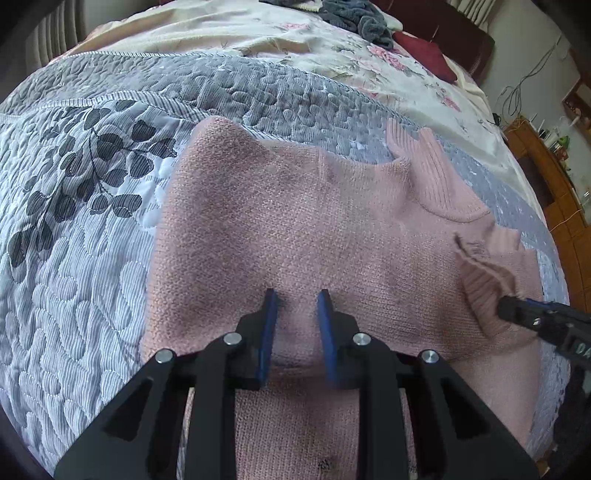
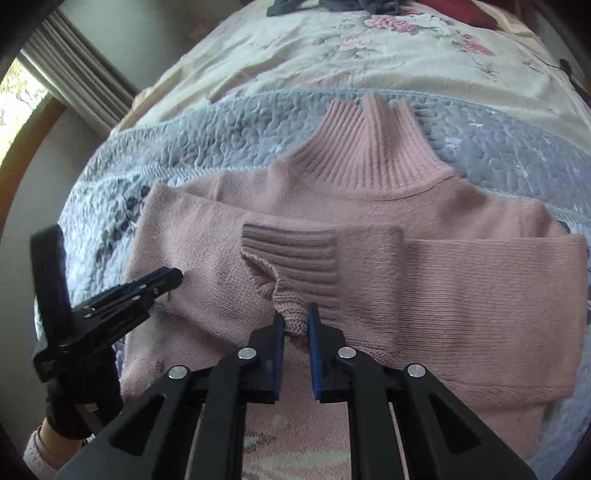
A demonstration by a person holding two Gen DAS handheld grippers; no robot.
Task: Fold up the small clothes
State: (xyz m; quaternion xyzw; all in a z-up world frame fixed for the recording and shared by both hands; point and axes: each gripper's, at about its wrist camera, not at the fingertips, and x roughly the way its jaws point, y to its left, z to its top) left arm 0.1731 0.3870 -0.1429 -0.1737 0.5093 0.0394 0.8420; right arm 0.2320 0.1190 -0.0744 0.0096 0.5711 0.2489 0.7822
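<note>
A pink knit sweater (image 1: pixel 295 221) lies flat on the quilted blue-grey bedspread (image 1: pixel 74 258). Its ribbed turtleneck collar (image 2: pixel 369 147) points away from me and both sleeves are folded across the chest. My left gripper (image 1: pixel 297 295) is open just above the sweater's left part, holding nothing; the right wrist view shows it side-on (image 2: pixel 175 276). My right gripper (image 2: pixel 295 314) is shut on a raised corner of the ribbed sleeve cuff (image 2: pixel 295 258). In the left wrist view, this gripper (image 1: pixel 504 306) pulls that cuff (image 1: pixel 484 284) up off the sweater.
A cream floral blanket (image 1: pixel 295 37) covers the far half of the bed, with grey clothes (image 1: pixel 354 14) and a dark red pillow (image 1: pixel 424 51) behind it. Wooden furniture (image 1: pixel 546 177) stands to the right. A gloved hand (image 2: pixel 74 398) holds the left gripper. A curtained window (image 2: pixel 22 96) is at the left.
</note>
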